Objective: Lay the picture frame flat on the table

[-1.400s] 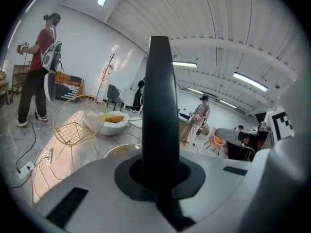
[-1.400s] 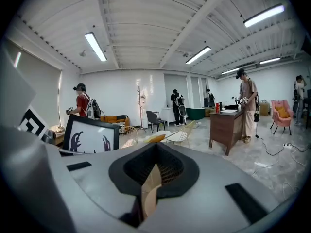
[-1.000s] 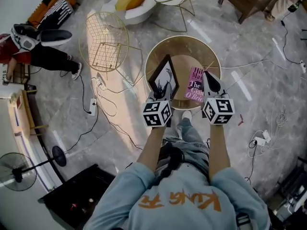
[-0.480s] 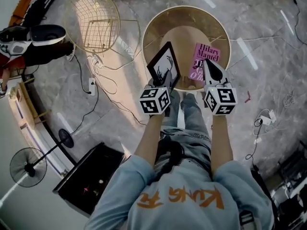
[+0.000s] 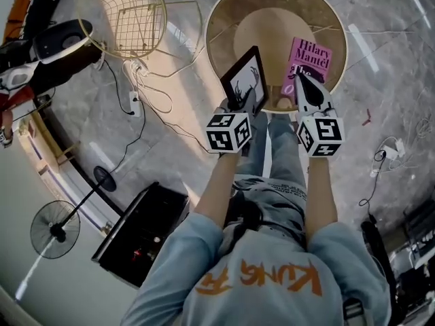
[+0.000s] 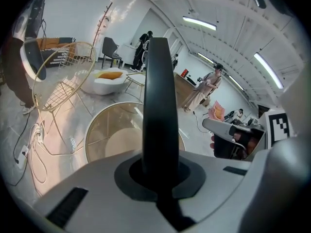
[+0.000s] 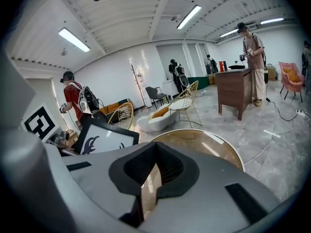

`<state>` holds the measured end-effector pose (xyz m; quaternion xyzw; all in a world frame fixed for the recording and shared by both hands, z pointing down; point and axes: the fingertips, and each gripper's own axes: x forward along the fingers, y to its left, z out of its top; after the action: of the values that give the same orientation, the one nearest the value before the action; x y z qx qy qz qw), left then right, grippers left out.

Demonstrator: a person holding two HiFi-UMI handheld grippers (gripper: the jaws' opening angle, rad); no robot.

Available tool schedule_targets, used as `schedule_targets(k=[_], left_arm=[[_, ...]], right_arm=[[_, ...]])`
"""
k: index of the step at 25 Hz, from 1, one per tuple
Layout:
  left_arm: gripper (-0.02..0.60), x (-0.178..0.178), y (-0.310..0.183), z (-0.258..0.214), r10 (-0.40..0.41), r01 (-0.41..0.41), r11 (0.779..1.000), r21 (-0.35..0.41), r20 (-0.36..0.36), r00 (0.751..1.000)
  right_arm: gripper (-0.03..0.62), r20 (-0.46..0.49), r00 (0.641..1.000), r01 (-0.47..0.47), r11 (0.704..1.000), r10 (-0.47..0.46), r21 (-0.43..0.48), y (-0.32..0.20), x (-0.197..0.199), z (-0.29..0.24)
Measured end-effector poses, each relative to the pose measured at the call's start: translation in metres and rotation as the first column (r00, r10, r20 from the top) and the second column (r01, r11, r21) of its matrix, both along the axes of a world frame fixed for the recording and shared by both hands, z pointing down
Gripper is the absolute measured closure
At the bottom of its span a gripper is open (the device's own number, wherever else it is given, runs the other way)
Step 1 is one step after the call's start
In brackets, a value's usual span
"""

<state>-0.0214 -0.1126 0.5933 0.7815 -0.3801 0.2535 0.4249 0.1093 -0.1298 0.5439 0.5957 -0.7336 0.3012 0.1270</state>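
The black picture frame [image 5: 246, 80] with a white deer print stands tilted over the near edge of the round glass table [image 5: 224, 19]. My left gripper [image 5: 243, 104] is shut on its lower edge. In the left gripper view the frame [image 6: 158, 96] shows edge-on as a dark upright bar between the jaws of that gripper [image 6: 158, 171], with the table [image 6: 104, 130] beyond. My right gripper [image 5: 304, 85] is shut on nothing and hovers over the pink book [image 5: 310, 60] to the frame's right. From the right gripper [image 7: 154, 171] I see the frame [image 7: 104, 137] at the left.
A gold wire chair [image 5: 122, 19] stands left of the table, with cables and a power strip [image 5: 136, 104] on the floor. A black case [image 5: 143, 233] and a fan [image 5: 54, 229] are at the lower left. A wooden cabinet [image 7: 235, 93] and several people stand further off.
The head view has swung, so the table now sits higher in the picture. Both grippers kept their places side by side, and the left one still holds the tilted frame.
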Motion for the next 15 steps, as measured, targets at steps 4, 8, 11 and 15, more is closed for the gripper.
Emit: schedule_targets(k=[4, 8, 11, 15], left_arm=[[0.557, 0.007, -0.005, 0.028, 0.009, -0.009, 0.999, -0.045, 0.008, 1.000], [0.557, 0.008, -0.003, 0.050, 0.013, -0.013, 0.996, -0.088, -0.005, 1.000], [0.557, 0.008, 0.005, 0.068, 0.022, -0.024, 0.992, -0.122, -0.020, 1.000], [0.557, 0.013, 0.007, 0.092, 0.042, -0.044, 0.989, -0.140, -0.021, 0.999]], right_arm=[[0.595, -0.005, 1.000, 0.017, 1.000, -0.017, -0.025, -0.008, 0.005, 0.026], [0.595, -0.009, 0.999, 0.036, 0.998, -0.036, -0.042, -0.008, 0.005, 0.046], [0.595, -0.011, 0.999, 0.049, 0.997, -0.050, -0.062, -0.001, 0.004, 0.062], [0.595, -0.022, 0.997, 0.067, 0.993, -0.069, -0.093, 0.008, 0.006, 0.085]])
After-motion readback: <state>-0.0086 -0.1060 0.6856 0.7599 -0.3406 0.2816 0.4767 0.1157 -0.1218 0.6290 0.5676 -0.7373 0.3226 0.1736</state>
